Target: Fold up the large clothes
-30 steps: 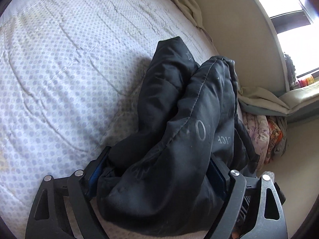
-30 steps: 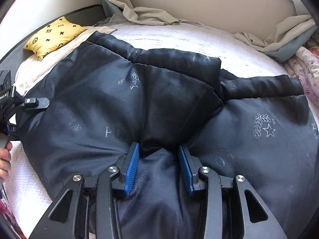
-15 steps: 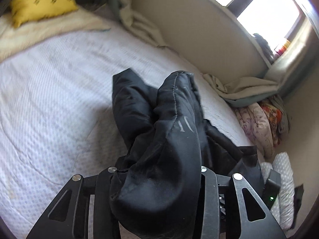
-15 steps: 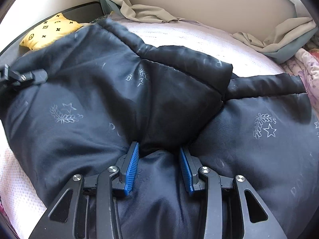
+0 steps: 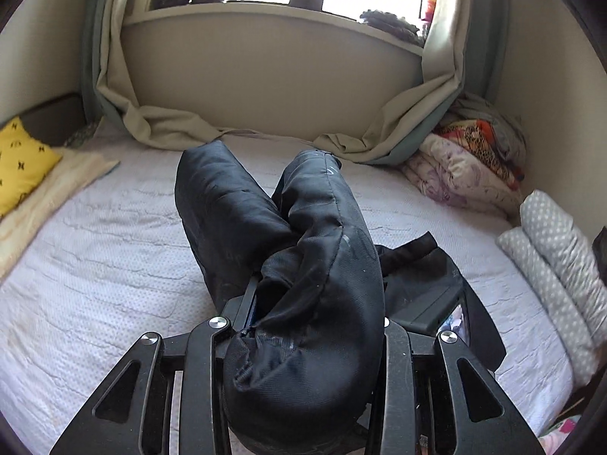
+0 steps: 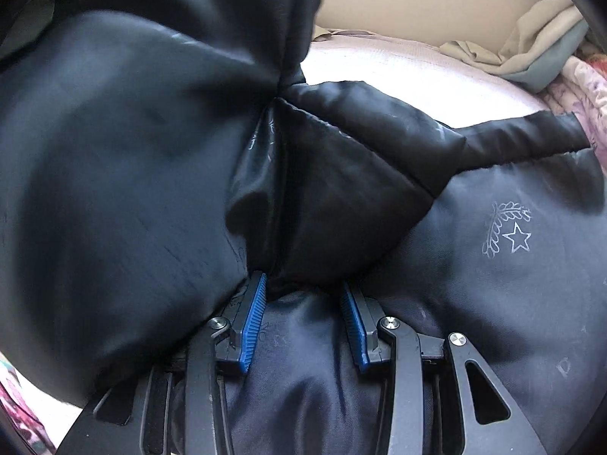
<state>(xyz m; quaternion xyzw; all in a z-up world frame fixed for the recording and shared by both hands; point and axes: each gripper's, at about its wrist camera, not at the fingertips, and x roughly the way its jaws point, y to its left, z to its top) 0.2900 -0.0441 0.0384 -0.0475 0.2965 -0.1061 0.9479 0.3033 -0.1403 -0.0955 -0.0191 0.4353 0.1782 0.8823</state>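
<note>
A large black padded jacket (image 5: 303, 265) with faint star and leaf prints lies on the white bedspread (image 5: 95, 258). My left gripper (image 5: 315, 326) is shut on a thick bunch of the jacket and holds it up above the bed; the fabric hides its pads. In the right wrist view the jacket (image 6: 493, 265) fills most of the frame, its left part lifted and folded over toward the right. My right gripper (image 6: 303, 318) presses into the jacket with its blue pads (image 6: 252, 318) apart and fabric bunched between them.
A yellow cushion (image 5: 19, 167) lies at the far left on a cream blanket. Beige curtains (image 5: 159, 121) drape onto the bed under the window. Folded floral bedding (image 5: 466, 163) and dotted white rolls (image 5: 557, 250) sit along the right edge.
My left gripper has lifted its bunch of jacket and swung it across toward the right gripper. The jacket's left half now rises over the right wrist view. The right gripper stays in place.
</note>
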